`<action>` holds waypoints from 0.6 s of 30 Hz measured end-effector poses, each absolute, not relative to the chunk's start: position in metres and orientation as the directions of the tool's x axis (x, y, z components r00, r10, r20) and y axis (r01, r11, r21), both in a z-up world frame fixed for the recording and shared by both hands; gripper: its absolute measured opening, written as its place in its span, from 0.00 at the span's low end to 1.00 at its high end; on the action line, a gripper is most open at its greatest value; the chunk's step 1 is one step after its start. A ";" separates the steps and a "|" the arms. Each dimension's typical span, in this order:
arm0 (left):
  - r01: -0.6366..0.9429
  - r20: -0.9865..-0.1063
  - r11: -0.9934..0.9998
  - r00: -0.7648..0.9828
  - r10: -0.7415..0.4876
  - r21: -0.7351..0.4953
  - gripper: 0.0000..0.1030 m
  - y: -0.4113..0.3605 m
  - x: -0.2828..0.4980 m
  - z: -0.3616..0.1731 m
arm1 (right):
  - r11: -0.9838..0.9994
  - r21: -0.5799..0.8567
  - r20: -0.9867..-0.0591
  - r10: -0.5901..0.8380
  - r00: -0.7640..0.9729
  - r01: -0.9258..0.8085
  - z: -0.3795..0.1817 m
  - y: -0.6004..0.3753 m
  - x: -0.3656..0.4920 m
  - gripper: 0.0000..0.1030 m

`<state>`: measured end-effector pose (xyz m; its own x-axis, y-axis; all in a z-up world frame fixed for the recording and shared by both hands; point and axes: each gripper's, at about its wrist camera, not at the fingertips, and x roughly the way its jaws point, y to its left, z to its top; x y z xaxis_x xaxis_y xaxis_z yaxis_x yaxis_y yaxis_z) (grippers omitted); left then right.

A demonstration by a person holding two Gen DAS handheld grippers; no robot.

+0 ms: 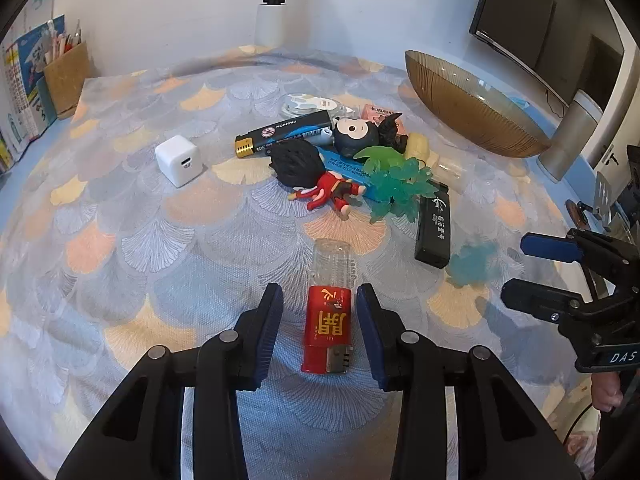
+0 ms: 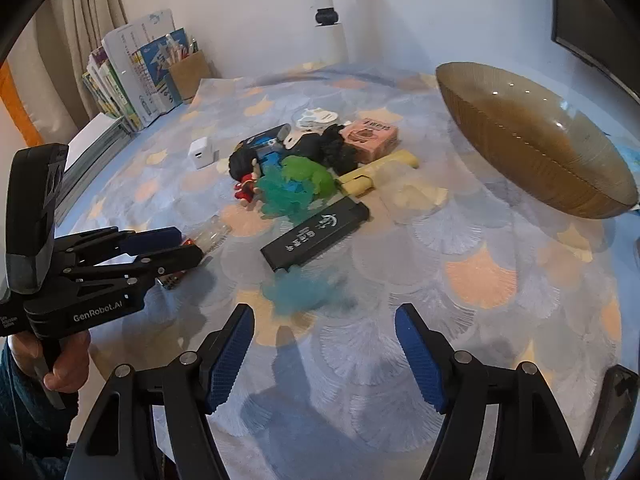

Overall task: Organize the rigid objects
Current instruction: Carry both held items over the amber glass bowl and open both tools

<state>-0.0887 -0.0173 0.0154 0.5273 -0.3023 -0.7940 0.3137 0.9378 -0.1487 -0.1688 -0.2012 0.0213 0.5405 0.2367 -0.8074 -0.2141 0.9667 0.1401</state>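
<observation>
In the left wrist view, the left tool (image 1: 318,332) sits low in the frame with its blue pads on either side of a red lighter (image 1: 328,336), a gap showing on each side: released, not pressing. The lighter lies on the patterned surface (image 1: 160,240), its clear end pointing up the frame. Above it, at centre, lies a pile: a black lighter (image 1: 286,133), a red figurine (image 1: 330,194), green plastic plants (image 1: 400,184) and a black box (image 1: 434,226). A white charger (image 1: 178,160) stands apart at left. A brown glass bowl (image 1: 472,112) rests at upper right. In the right wrist view, the right tool (image 2: 324,354) hangs released over bare cloth, a blurred teal plant piece (image 2: 304,290) just above it.
</observation>
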 end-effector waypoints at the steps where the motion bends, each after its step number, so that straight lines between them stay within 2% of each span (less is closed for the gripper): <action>1: 0.317 -0.796 0.938 0.528 -0.296 -0.139 0.35 -0.020 -0.089 0.015 | 0.966 0.139 -0.812 0.236 0.533 -0.216 0.019 -0.198 -0.166 0.69; 6: 0.326 -0.793 0.939 0.541 -0.279 -0.107 0.33 -0.027 -0.088 0.015 | 0.961 0.134 -0.818 0.246 0.520 -0.244 0.012 -0.179 -0.157 0.69; 8: 0.326 -0.792 0.942 0.552 -0.260 -0.082 0.19 -0.030 -0.088 0.014 | 0.964 0.134 -0.821 0.239 0.518 -0.232 0.007 -0.177 -0.150 0.67; 9: 0.327 -0.790 0.941 0.555 -0.262 -0.082 0.19 -0.031 -0.089 0.014 | 0.961 0.145 -0.822 0.249 0.513 -0.235 0.005 -0.176 -0.147 0.61; 10: 0.326 -0.787 0.941 0.556 -0.269 -0.092 0.19 -0.030 -0.088 0.014 | 0.960 0.148 -0.821 0.254 0.511 -0.239 0.004 -0.176 -0.146 0.44; 11: 0.324 -0.783 0.941 0.557 -0.276 -0.101 0.19 -0.029 -0.088 0.014 | 0.960 0.137 -0.818 0.248 0.518 -0.243 0.005 -0.176 -0.146 0.37; 18: 0.329 -0.736 0.931 0.588 -0.335 -0.161 0.19 -0.026 -0.091 0.033 | 0.960 0.118 -0.800 0.243 0.549 -0.253 0.019 -0.188 -0.164 0.35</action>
<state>-0.0907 -0.0260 0.0326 0.5883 -0.3355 -0.7358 0.3287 0.9305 -0.1614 -0.1640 -0.1883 0.0192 0.5491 0.2427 -0.7998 -0.2532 0.9603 0.1175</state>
